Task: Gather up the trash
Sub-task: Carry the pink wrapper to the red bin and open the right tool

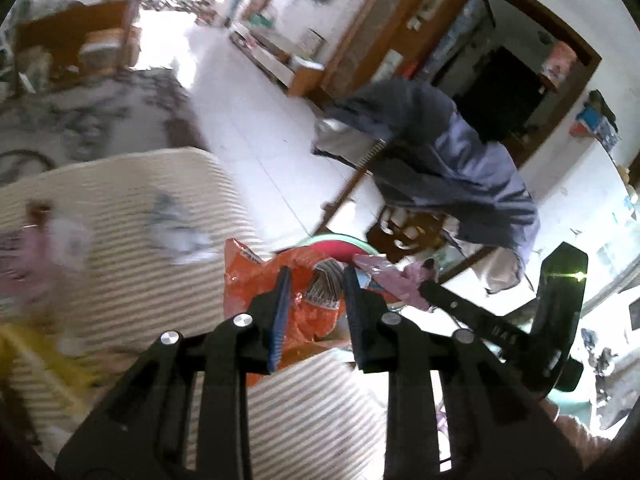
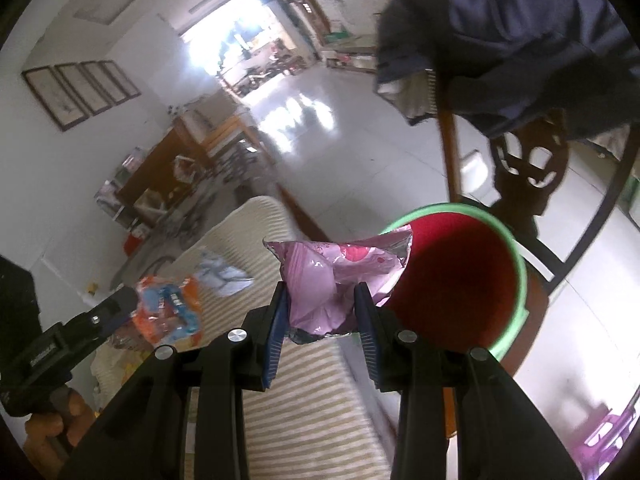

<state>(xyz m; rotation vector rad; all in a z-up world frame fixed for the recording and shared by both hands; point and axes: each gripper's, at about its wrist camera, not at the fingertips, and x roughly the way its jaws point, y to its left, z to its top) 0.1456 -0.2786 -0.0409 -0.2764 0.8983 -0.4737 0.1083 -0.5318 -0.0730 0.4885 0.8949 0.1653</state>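
Note:
My left gripper (image 1: 314, 276) is shut on an orange snack wrapper (image 1: 256, 280) and holds it above the striped cushion, near the bin. The wrapper also shows in the right wrist view (image 2: 168, 312). My right gripper (image 2: 322, 294) is shut on a pink foil wrapper (image 2: 320, 276) and holds it at the left edge of the red bin with a green rim (image 2: 520, 280). The pink wrapper (image 1: 396, 280) and the bin (image 1: 340, 246) also show in the left wrist view. A crumpled white-and-blue paper (image 2: 222, 276) lies on the cushion.
The striped cream cushion (image 1: 140, 280) lies under both grippers. More litter, pink and white (image 1: 52, 240), lies at its left. A wooden chair (image 2: 528, 168) draped with a blue jacket (image 2: 520, 32) stands behind the bin. The tiled floor (image 2: 340, 128) stretches beyond.

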